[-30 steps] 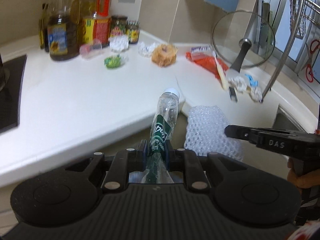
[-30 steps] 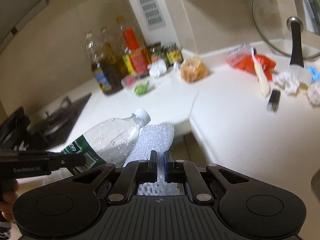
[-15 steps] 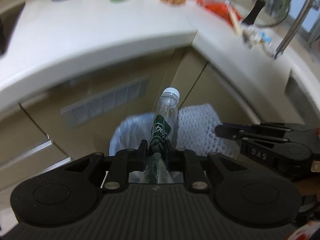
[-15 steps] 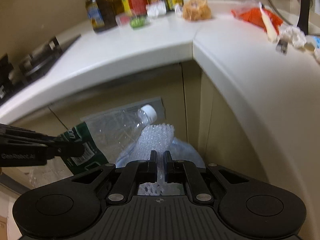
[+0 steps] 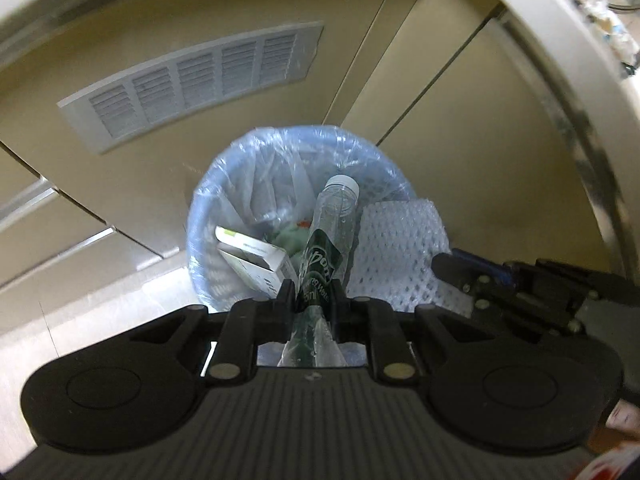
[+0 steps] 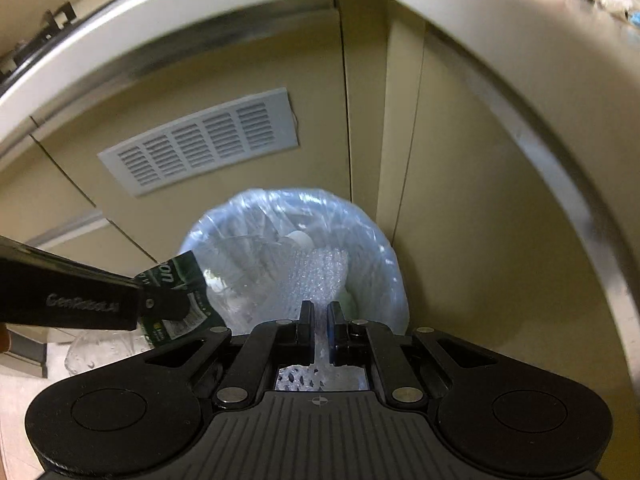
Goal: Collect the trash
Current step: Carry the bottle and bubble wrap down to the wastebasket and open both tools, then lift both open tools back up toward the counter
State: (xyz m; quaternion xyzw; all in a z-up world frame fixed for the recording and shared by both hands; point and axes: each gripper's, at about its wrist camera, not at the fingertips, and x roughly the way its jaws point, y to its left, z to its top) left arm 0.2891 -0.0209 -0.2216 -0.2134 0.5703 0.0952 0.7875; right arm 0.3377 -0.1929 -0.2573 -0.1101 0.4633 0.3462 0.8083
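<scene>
The lined bin stands on the floor against the cupboard, directly below both tongs. The left gripper is clamped on the plastic bottle, long axis pointing cap-first down over the bin's mouth. Beside it, the right gripper pinches the bubble wrap, which hangs over the bin's right half. Releasing should drop both inside.

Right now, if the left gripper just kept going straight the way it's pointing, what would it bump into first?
Most likely the bin with its plastic liner. The left gripper, clamped on a bottle, aims down into the bin's mouth, so the bottle's cap would go in first, probably meeting the carton or other trash inside. Depth is hard to judge.
</scene>
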